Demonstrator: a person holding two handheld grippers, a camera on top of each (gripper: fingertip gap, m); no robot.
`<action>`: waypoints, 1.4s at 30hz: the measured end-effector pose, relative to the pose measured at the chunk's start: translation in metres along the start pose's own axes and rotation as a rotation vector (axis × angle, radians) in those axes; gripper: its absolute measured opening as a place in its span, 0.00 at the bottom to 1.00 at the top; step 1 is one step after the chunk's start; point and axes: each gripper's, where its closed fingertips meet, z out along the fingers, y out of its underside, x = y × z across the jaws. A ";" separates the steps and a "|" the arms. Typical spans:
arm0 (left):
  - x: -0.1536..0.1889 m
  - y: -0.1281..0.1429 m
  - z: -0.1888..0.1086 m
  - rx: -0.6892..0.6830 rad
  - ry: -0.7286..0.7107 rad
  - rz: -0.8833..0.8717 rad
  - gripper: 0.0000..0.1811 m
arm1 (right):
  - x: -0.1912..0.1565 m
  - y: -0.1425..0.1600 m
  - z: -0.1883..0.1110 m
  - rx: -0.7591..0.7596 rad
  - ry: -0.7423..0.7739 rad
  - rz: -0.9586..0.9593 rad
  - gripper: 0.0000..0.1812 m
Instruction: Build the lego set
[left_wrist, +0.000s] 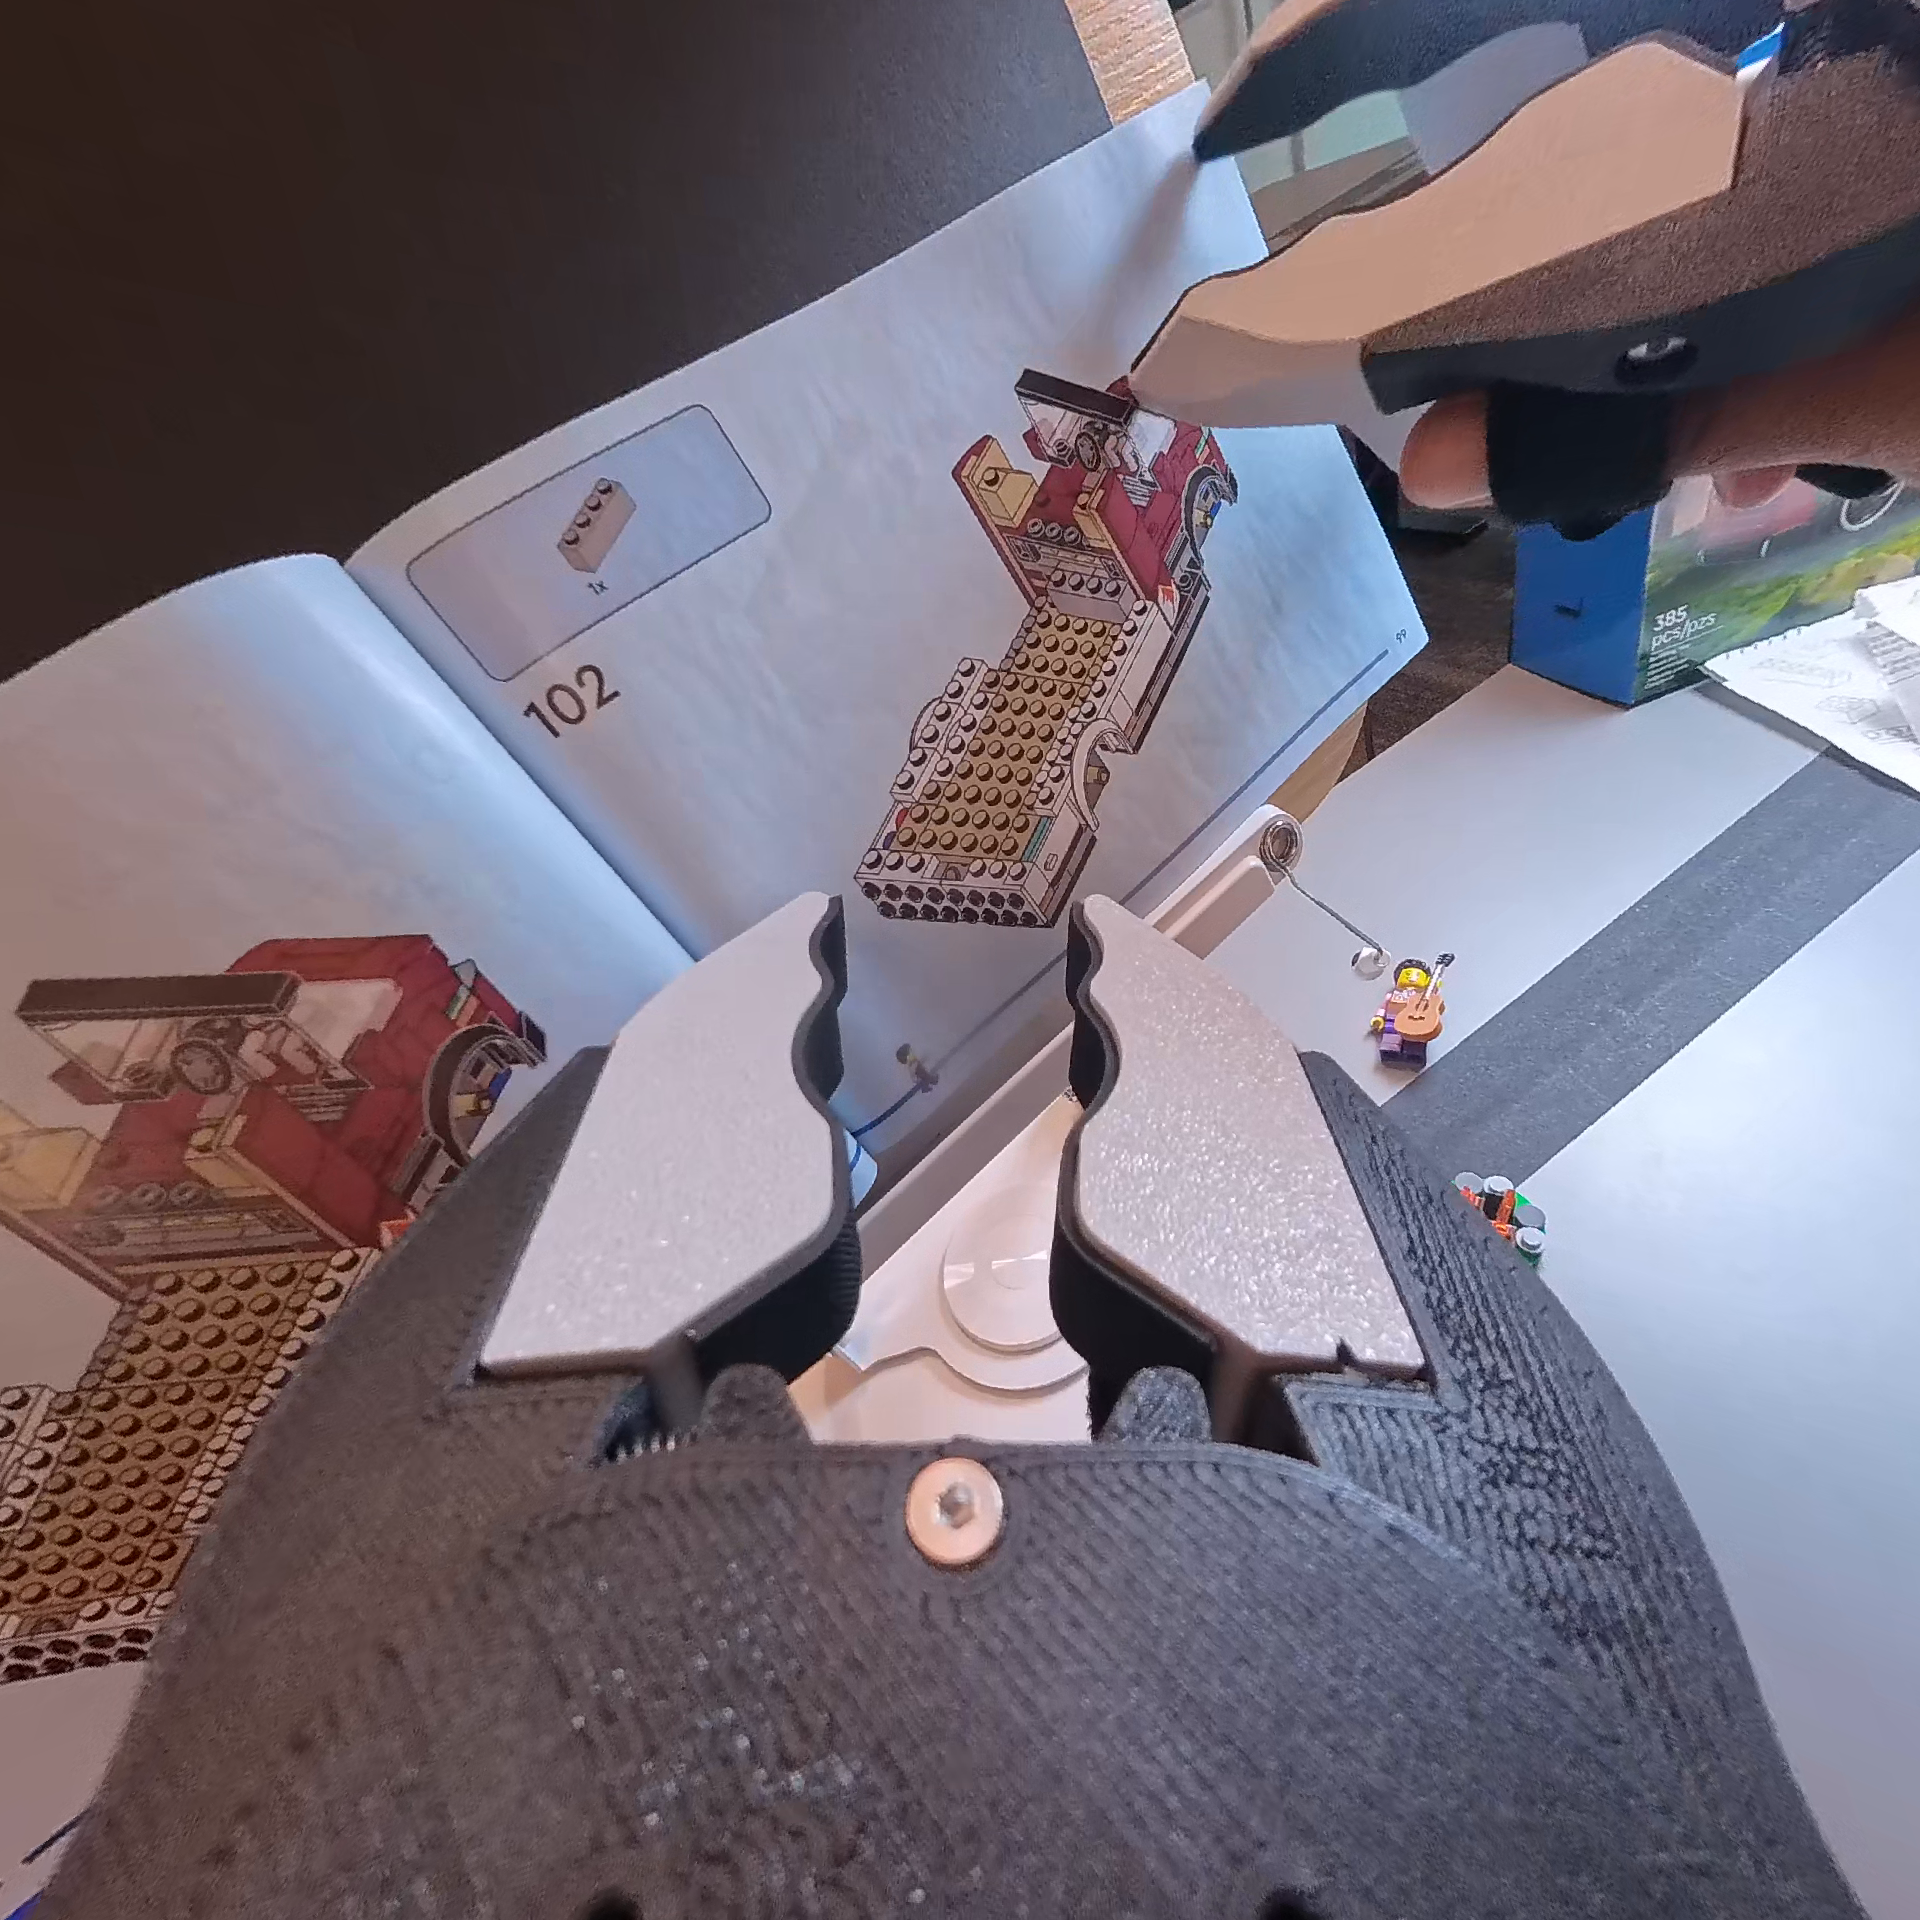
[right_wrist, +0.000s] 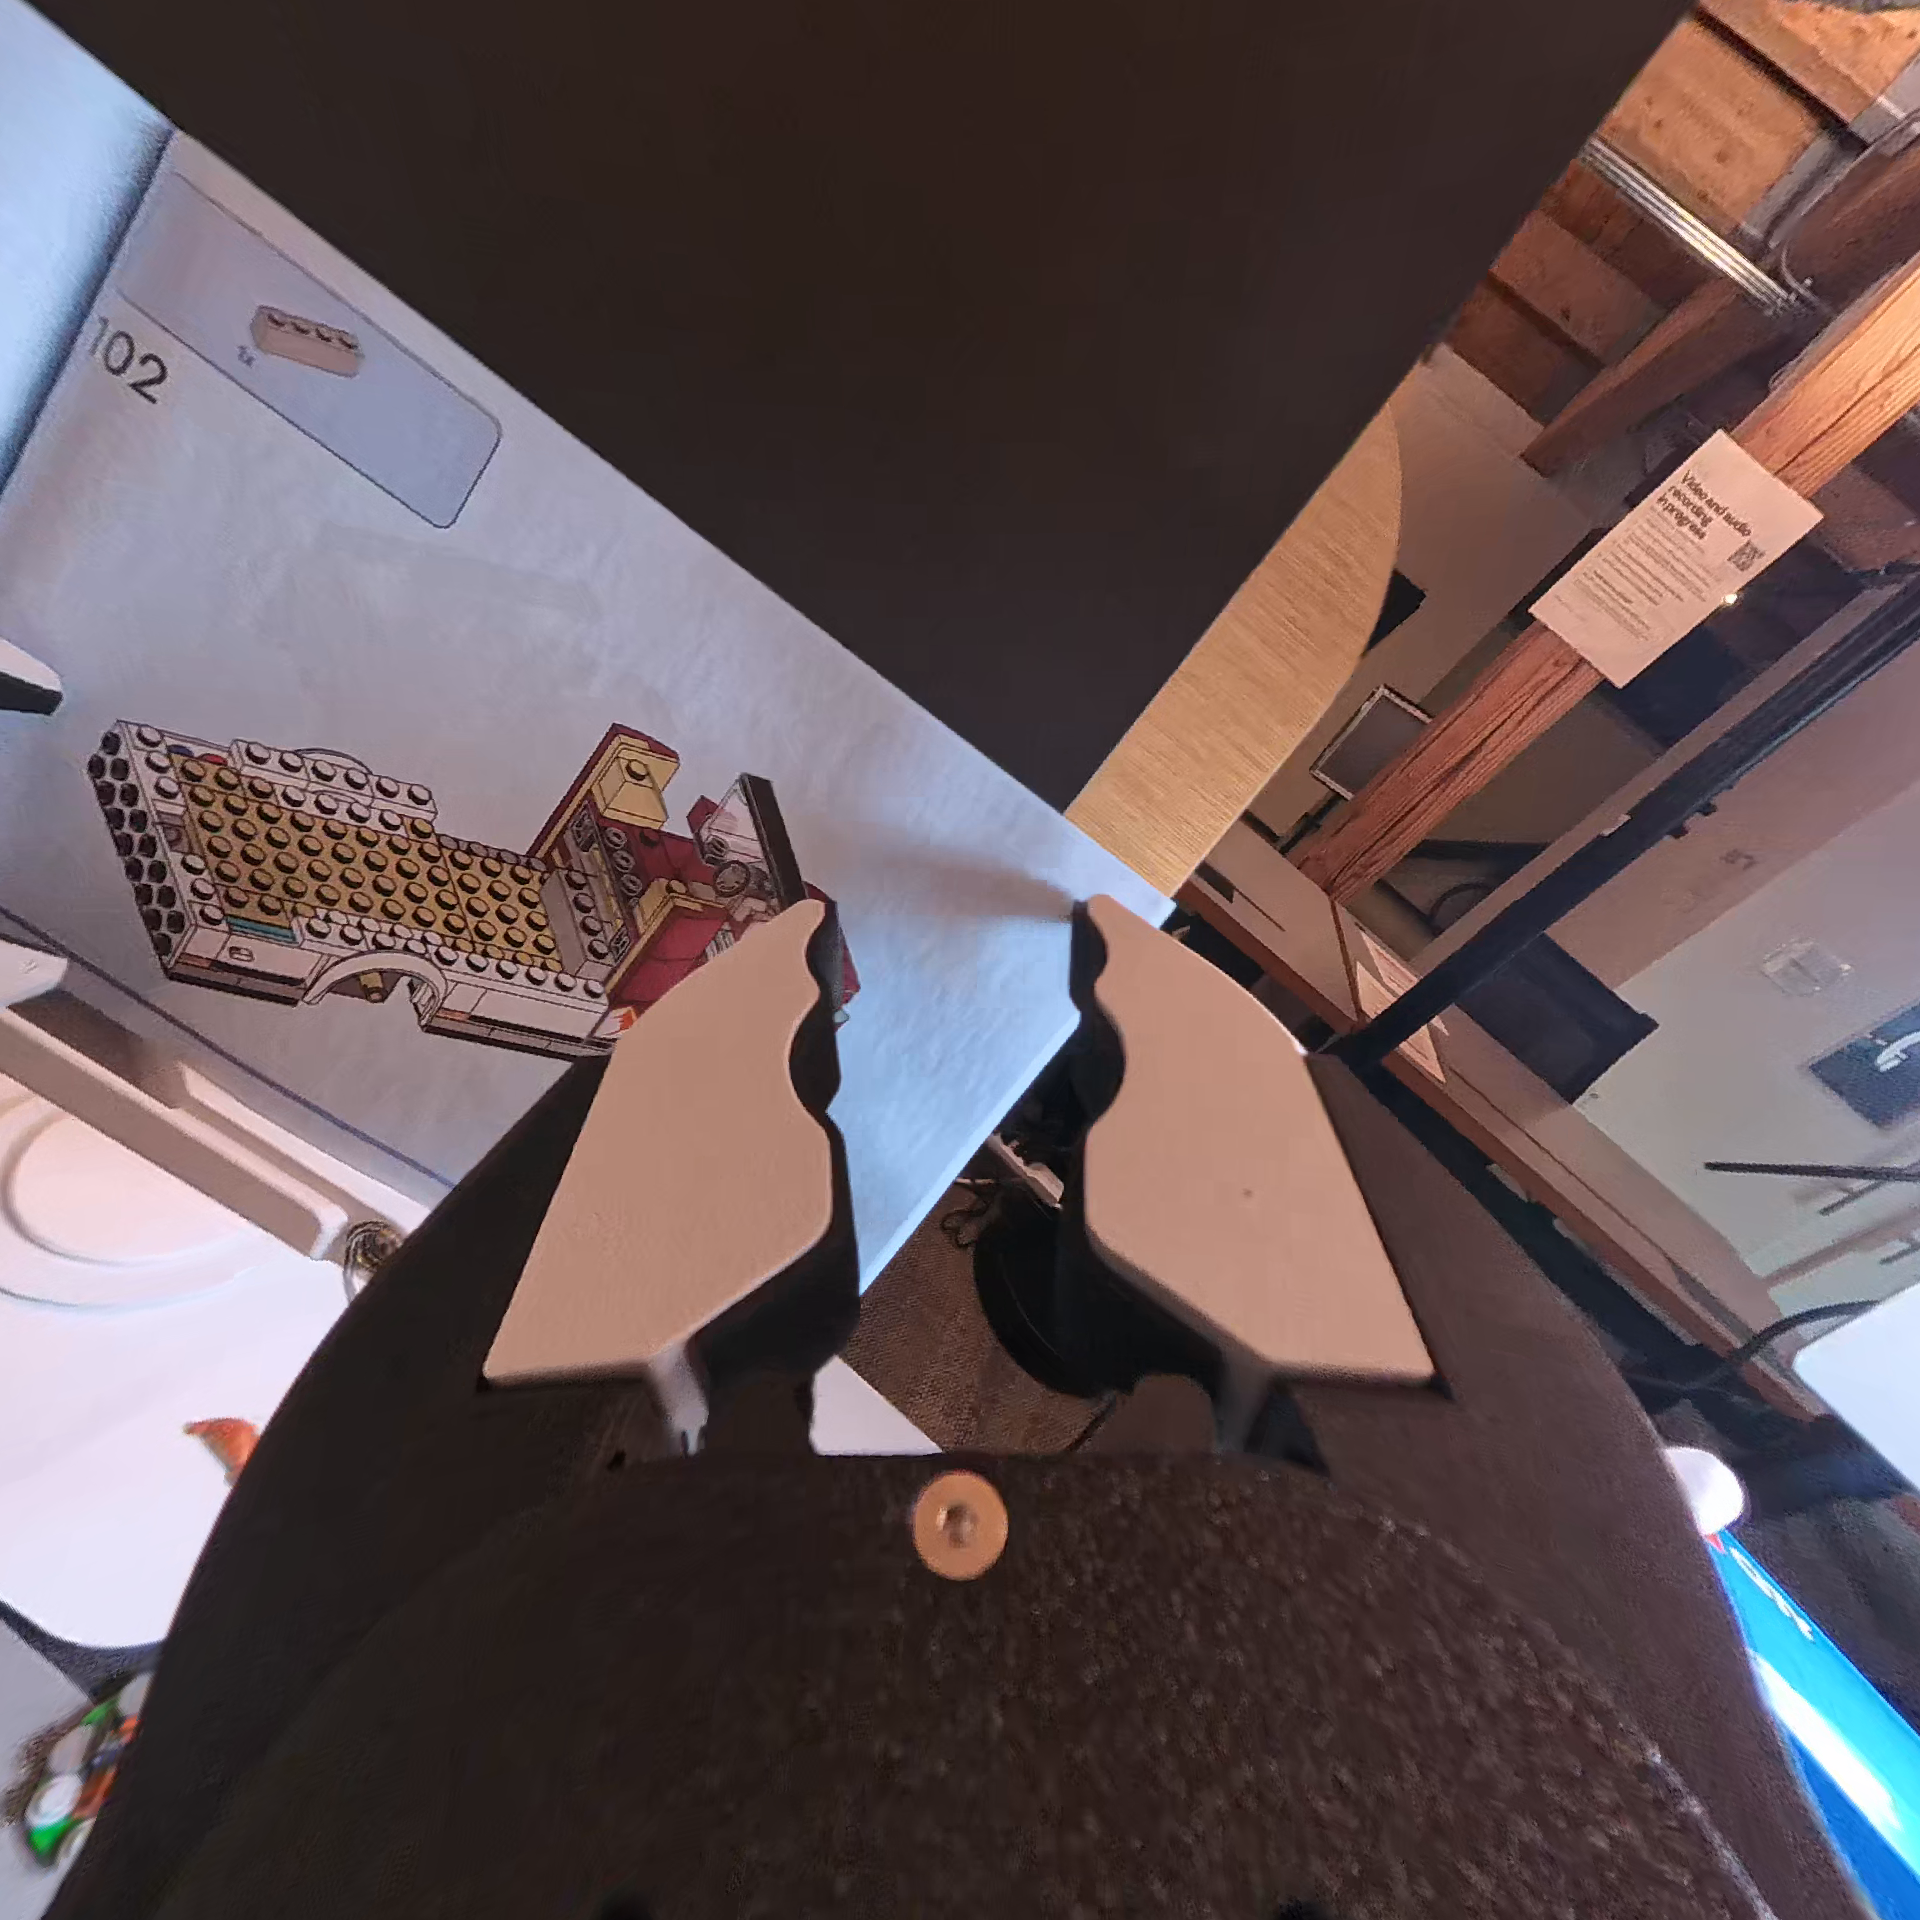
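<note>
The instruction booklet (left_wrist: 727, 675) stands open on a white stand (left_wrist: 1226, 883), showing drawings of a red and tan vehicle. My left gripper (left_wrist: 956, 920) is open and empty, pointing at the lower edge of the right page. My right gripper (left_wrist: 1169, 255) is open at the upper right corner of that page. In the right wrist view the page (right_wrist: 520, 644) has its corner lying in the gap between the right gripper's (right_wrist: 951, 914) spread fingers, which are not closed on it.
A minifigure with a guitar (left_wrist: 1408, 1013) and a small cluster of bricks (left_wrist: 1501, 1216) lie on the table right of the stand. A blue lego box (left_wrist: 1600, 623) and loose papers (left_wrist: 1849, 675) sit at the far right. A dark panel (right_wrist: 935, 312) rises behind the booklet.
</note>
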 end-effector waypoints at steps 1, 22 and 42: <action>0.000 0.000 0.000 -0.001 -0.001 0.003 0.23 | -0.003 0.000 0.000 0.000 -0.002 -0.016 0.20; 0.000 0.000 0.000 0.005 -0.002 0.004 0.22 | 0.006 -0.002 0.002 -0.006 -0.052 0.004 0.19; -0.001 0.001 -0.001 0.007 0.000 0.004 0.22 | 0.005 -0.002 -0.001 -0.002 -0.026 -0.014 0.17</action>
